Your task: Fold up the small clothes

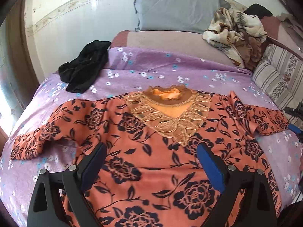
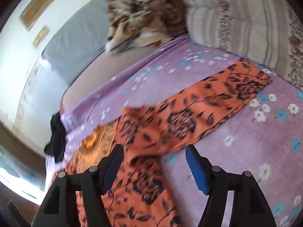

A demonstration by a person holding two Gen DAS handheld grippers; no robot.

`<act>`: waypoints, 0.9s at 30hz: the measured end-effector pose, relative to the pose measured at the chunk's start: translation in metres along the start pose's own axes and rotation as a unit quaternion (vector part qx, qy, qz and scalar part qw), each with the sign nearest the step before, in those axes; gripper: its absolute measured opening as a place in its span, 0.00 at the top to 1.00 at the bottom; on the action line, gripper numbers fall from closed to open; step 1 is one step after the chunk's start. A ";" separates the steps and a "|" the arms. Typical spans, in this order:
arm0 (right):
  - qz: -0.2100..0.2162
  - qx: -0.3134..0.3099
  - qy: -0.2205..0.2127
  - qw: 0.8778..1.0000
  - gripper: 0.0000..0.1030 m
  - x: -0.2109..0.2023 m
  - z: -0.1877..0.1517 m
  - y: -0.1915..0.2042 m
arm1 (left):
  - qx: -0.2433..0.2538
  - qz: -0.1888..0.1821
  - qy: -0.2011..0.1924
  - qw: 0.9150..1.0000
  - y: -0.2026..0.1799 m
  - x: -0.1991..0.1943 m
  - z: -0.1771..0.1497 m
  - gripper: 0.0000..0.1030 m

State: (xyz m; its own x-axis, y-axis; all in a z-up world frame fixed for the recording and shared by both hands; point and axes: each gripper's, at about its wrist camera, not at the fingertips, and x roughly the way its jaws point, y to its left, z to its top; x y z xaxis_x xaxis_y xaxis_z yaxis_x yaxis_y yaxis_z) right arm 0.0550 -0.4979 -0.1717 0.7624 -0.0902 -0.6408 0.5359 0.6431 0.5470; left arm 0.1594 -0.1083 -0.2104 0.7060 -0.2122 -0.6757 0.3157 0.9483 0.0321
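Note:
An orange top with a black rose print [image 1: 151,141] lies spread flat on the purple flowered bedsheet [image 1: 151,64], lace collar [image 1: 170,111] facing away, both sleeves stretched out sideways. My left gripper [image 1: 151,151] is open and empty, hovering over the middle of the top's body. My right gripper [image 2: 154,153] is open and empty above the top's right armpit area, where the right sleeve [image 2: 217,104] meets the body [image 2: 144,185]. The right wrist view is blurred by motion.
A black garment [image 1: 83,68] lies crumpled at the far left of the bed. A grey pillow [image 1: 176,7] leans on the wall. A cream-brown blanket [image 1: 236,32] is heaped at the far right, next to a striped cushion [image 1: 280,75].

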 end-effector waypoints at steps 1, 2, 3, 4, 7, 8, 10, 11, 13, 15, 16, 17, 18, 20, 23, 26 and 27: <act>-0.011 0.028 -0.017 0.999 0.31 -0.005 0.021 -0.018 | 0.009 -0.008 0.000 1.000 -0.006 0.003 -0.001 0.07; -0.018 0.059 -0.035 0.997 0.31 -0.010 0.041 -0.038 | 0.020 -0.015 0.000 1.000 -0.009 0.007 -0.006 0.07; -0.020 0.091 -0.049 0.994 0.31 -0.013 0.059 -0.058 | 0.028 -0.018 0.002 0.999 -0.013 0.011 -0.010 0.07; -0.016 0.124 -0.059 0.990 0.31 -0.015 0.075 -0.079 | 0.033 -0.017 0.009 0.999 -0.015 0.017 -0.015 0.07; -0.003 0.228 -0.074 0.971 0.43 -0.007 0.099 -0.145 | 0.041 -0.024 0.037 0.998 -0.019 0.038 -0.017 0.07; 0.004 0.254 -0.069 0.965 0.44 -0.001 0.103 -0.163 | 0.044 -0.024 0.040 0.998 -0.020 0.042 -0.017 0.07; -0.003 0.273 -0.060 0.960 0.46 0.007 0.111 -0.182 | 0.050 -0.018 0.037 0.998 -0.021 0.047 -0.015 0.07; -0.022 0.271 -0.060 0.960 0.48 0.009 0.115 -0.185 | 0.050 -0.017 0.038 0.998 -0.021 0.050 -0.014 0.07; -0.067 0.279 -0.056 0.956 0.51 0.015 0.120 -0.192 | 0.046 -0.024 0.040 0.998 -0.020 0.053 -0.013 0.07; -0.080 0.296 -0.046 0.951 0.52 0.023 0.121 -0.199 | 0.047 -0.023 0.041 0.998 -0.019 0.055 -0.013 0.07; -0.093 0.292 -0.045 0.951 0.52 0.026 0.123 -0.200 | 0.048 -0.020 0.043 0.998 -0.018 0.056 -0.014 0.07; -0.108 0.287 -0.044 0.951 0.53 0.029 0.125 -0.200 | 0.047 -0.018 0.046 0.998 -0.017 0.057 -0.015 0.07; -0.110 0.290 -0.043 0.950 0.53 0.032 0.126 -0.201 | 0.045 -0.018 0.049 0.998 -0.015 0.058 -0.015 0.07; -0.121 0.302 -0.040 0.945 0.61 0.033 0.126 -0.202 | 0.042 -0.018 0.050 0.998 -0.014 0.059 -0.015 0.07; -0.112 0.344 -0.020 0.932 0.62 0.022 0.110 -0.200 | 0.042 -0.017 0.041 0.998 -0.013 0.055 -0.013 0.07; -0.080 0.351 -0.010 0.933 0.59 0.029 0.101 -0.202 | 0.041 -0.019 0.041 0.998 -0.013 0.055 -0.011 0.07; -0.071 0.346 -0.017 0.935 0.57 0.033 0.104 -0.203 | 0.042 -0.019 0.041 0.998 -0.014 0.053 -0.012 0.07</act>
State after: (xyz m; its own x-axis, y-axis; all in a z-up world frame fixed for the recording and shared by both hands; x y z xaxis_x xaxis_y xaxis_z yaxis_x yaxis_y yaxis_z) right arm 0.0092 -0.7103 -0.2479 0.6702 -0.1690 -0.7227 0.7304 -0.0226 0.6826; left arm 0.1852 -0.1302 -0.2555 0.6394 -0.2252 -0.7352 0.3958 0.9161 0.0636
